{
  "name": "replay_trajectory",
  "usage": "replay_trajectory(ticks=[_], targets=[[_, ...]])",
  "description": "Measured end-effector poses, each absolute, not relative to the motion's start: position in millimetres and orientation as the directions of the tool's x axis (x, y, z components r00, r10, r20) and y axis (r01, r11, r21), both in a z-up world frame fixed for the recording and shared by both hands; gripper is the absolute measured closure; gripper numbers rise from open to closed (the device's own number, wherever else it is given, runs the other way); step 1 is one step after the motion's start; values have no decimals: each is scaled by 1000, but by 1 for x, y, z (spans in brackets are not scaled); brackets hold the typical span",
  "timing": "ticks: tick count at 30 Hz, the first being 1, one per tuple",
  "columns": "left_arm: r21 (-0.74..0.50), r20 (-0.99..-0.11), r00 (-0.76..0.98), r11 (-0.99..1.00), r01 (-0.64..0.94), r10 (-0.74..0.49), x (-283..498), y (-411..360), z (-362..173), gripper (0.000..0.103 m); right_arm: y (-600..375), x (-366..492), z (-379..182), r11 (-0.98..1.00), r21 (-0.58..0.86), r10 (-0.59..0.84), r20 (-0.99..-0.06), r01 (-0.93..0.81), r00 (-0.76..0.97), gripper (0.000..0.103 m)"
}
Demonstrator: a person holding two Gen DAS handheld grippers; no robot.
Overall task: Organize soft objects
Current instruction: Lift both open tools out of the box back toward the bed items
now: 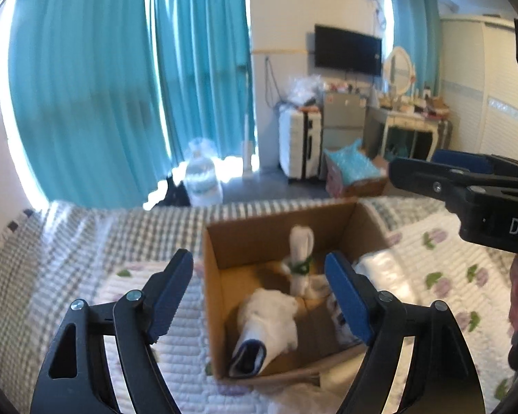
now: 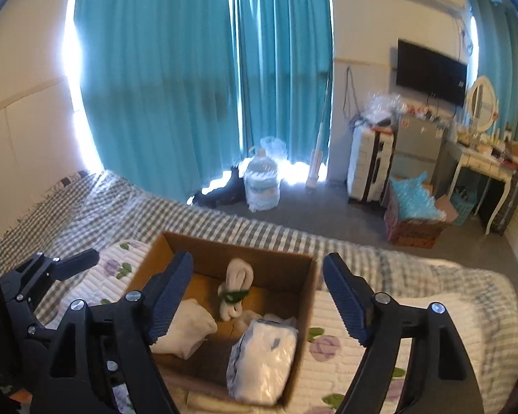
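An open cardboard box (image 1: 224, 262) (image 2: 307, 296) sits on the bed. Inside it are a white rolled cloth tied with a green band (image 1: 301, 258) (image 2: 236, 288), a white folded cloth with a dark blue edge (image 1: 266, 324) (image 2: 186, 331), and a white plastic-wrapped pack (image 2: 264, 355) against the box's right wall. My left gripper (image 1: 259, 296) is open and empty, above the box. My right gripper (image 2: 257, 300) is open and empty, also above the box. In the left wrist view the right gripper (image 1: 466, 189) shows at the right edge. In the right wrist view the left gripper (image 2: 51, 269) shows at the left.
The bed has a checked cover (image 2: 259, 234) and a white floral quilt (image 1: 449, 262) (image 2: 362, 352). Beyond it are teal curtains (image 2: 190, 86), a water jug (image 2: 262, 183), a white suitcase (image 2: 369, 169), a box with blue bags (image 2: 414, 214) and a dressing table (image 2: 483, 165).
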State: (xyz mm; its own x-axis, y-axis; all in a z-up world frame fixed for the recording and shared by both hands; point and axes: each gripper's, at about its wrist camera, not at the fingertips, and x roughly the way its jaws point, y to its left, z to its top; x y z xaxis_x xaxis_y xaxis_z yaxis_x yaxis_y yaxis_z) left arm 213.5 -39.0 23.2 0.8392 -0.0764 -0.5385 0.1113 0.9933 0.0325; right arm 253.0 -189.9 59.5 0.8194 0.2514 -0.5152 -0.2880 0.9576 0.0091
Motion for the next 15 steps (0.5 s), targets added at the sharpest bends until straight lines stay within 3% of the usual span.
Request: replay_trajectory(ticks=[4, 6, 12, 15], targets=[[36, -462, 884, 994, 103, -75, 178, -36, 76, 18, -193, 207, 111, 962, -39, 224, -450, -270, 864, 13], [21, -420, 903, 993, 112, -93, 155, -32, 104, 2, -194, 181, 134, 962, -53, 223, -421, -269, 879, 9], [74, -339, 939, 993, 87, -57, 99, -31, 145, 0, -194, 108, 176, 962, -121, 186, -368, -245, 911, 0], [68, -325, 944, 994, 84, -57, 75, -28, 148, 0, -199, 75, 182, 955, -111, 221, -353, -276, 909, 0]])
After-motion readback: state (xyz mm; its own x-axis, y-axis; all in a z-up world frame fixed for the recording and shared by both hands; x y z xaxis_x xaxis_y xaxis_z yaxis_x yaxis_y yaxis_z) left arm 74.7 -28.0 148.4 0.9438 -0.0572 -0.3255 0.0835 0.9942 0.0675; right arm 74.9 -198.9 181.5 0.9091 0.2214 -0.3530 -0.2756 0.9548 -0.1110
